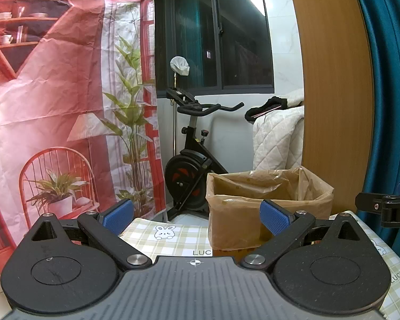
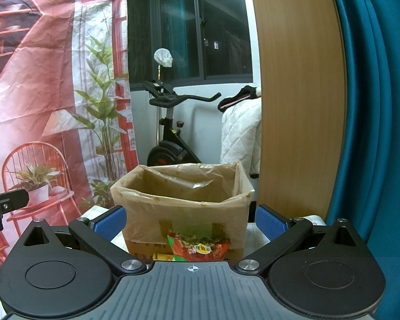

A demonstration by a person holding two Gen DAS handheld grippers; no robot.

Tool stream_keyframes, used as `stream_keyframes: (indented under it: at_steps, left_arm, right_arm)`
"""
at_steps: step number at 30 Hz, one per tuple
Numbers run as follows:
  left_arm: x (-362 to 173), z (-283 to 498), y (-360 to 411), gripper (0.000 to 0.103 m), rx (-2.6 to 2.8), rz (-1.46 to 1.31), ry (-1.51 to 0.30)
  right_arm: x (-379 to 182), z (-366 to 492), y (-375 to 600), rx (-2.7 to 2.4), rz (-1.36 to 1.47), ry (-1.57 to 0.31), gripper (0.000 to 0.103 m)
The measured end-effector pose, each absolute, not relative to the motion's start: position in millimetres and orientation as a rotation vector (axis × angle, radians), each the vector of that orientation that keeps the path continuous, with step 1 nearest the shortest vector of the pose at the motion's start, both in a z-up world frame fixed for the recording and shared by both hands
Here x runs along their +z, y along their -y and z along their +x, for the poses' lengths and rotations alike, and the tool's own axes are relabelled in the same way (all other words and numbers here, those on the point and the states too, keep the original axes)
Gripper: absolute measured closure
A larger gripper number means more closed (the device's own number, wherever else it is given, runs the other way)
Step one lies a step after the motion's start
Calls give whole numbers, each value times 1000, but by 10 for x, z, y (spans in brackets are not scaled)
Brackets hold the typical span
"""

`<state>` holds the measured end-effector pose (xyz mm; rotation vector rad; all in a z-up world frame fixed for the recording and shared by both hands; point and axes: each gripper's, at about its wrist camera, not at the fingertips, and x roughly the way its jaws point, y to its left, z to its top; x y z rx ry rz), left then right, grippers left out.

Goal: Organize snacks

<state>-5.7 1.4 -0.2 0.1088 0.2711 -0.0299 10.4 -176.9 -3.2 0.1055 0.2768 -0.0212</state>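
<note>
My right claw [image 2: 190,220] and left claw [image 1: 197,214] both hang spread and empty before the plastic-lined box [image 2: 184,202] on the checked table [image 1: 170,240]. A red snack packet [image 2: 200,246] stands against the box front. A careless reach could shove the packet flat or drag the loose liner inward.

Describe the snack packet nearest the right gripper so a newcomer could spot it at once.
Find the cardboard box lined with a plastic bag on the checked tablecloth. The snack packet stands against its near side, between the open right gripper fingers. It is red, unlike the yellow packet beside it.
</note>
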Motion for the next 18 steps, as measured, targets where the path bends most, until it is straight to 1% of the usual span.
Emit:
stream_keyframes:
  at_steps: [11,15,18]
  left_arm:
    - [-22,-58,-21,1,-17,113,-256]
    - [-88,-64,-31,1,-5,134,-217]
    - [-169,-4,-90,1,-9,114,-229]
  right_arm:
    - [-38,111,1771,-23,105,-277,0]
    - [-51,114,1780,-11,110,-279,0]
    - [-114,134,1801,1,122,-278,0]
